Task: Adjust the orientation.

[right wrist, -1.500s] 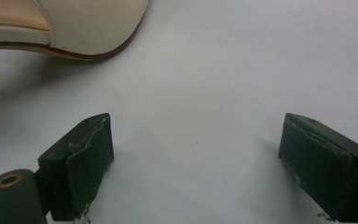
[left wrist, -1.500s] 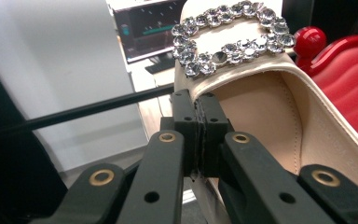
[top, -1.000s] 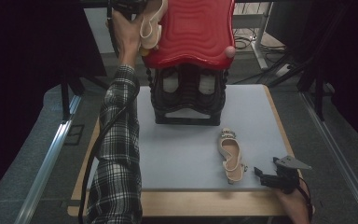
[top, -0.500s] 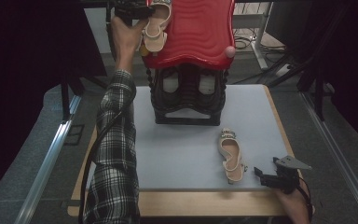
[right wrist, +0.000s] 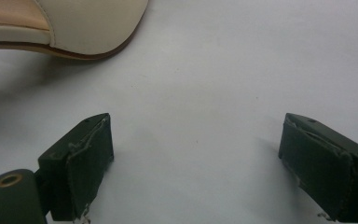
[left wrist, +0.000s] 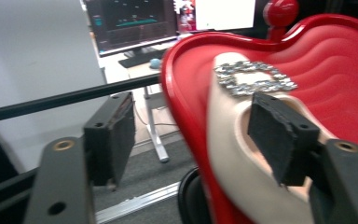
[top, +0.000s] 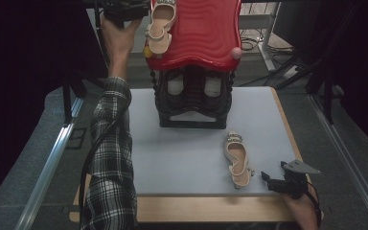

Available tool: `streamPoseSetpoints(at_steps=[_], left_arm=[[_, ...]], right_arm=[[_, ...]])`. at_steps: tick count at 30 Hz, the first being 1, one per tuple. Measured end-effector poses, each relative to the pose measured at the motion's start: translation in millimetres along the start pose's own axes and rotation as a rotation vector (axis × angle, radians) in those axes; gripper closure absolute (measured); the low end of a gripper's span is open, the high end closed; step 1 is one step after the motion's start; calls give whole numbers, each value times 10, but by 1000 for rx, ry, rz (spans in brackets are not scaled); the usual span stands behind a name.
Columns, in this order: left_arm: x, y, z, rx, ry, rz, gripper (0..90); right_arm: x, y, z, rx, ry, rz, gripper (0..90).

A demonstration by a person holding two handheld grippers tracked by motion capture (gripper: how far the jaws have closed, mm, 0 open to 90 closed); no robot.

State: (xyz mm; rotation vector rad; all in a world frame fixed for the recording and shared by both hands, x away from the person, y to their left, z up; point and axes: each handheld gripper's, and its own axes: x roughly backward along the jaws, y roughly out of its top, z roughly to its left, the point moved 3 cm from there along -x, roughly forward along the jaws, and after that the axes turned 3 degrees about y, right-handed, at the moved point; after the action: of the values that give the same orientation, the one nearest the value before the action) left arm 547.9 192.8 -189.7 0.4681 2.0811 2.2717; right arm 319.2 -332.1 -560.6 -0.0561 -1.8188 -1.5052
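Setting: a person works at a table [top: 182, 158] with a grey top, holding a two-jaw gripper in each hand.
Rack: a black shoe rack [top: 194, 100] stands at the far middle of the table, and a red wavy tray [top: 206, 28] sits on top of it.
Upper shoe: a cream shoe [top: 159, 26] with a sparkly buckle lies on the tray's left part, along its left rim, toe pointing away from the person.
Left gripper [top: 122, 10]: raised at the far left, just beside the upper shoe. In the left gripper view its jaws stand wide apart and hold nothing; one jaw is over the shoe [left wrist: 242, 140], the other hangs outside the tray's rim.
Left arm: a plaid sleeve [top: 108, 163] stretches from the near edge up toward the tray.
Lower shoe: a matching cream shoe [top: 237, 160] lies flat on the table, near right, toe toward the near edge.
Right gripper [top: 280, 181]: low at the near right corner of the table, near the lower shoe's toe but apart from it. In the right gripper view its jaws are spread wide over bare table, empty, with the shoe's edge [right wrist: 74, 28] ahead.
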Motion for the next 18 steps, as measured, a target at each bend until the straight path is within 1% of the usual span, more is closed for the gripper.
streamPoseSetpoints(at_steps=[2,4,7,9,10,13,15,17,18], left_arm=[[36,-49,71,8,18,-2,269],[68,-106,139,26,26,0,237],[112,-202,221,26,46,6,196],[134,-274,262,31,47,16,179],[146,-313,276,33,55,21,170],[182,-431,317,26,54,34,145],[212,-510,335,32,54,39,130],[245,-590,342,41,45,45,118],[262,-629,343,37,42,50,112]], right_arm=[[0,0,0,0,0,0,97],[0,0,0,0,0,0,97],[-1,0,-1,0,0,0,97],[0,0,-1,0,0,0,97],[-1,0,-1,0,0,0,97],[-2,0,0,-1,0,0,97],[-2,0,0,0,0,-1,97],[-2,0,-1,0,0,-1,97],[-2,0,-1,0,0,-1,97]])
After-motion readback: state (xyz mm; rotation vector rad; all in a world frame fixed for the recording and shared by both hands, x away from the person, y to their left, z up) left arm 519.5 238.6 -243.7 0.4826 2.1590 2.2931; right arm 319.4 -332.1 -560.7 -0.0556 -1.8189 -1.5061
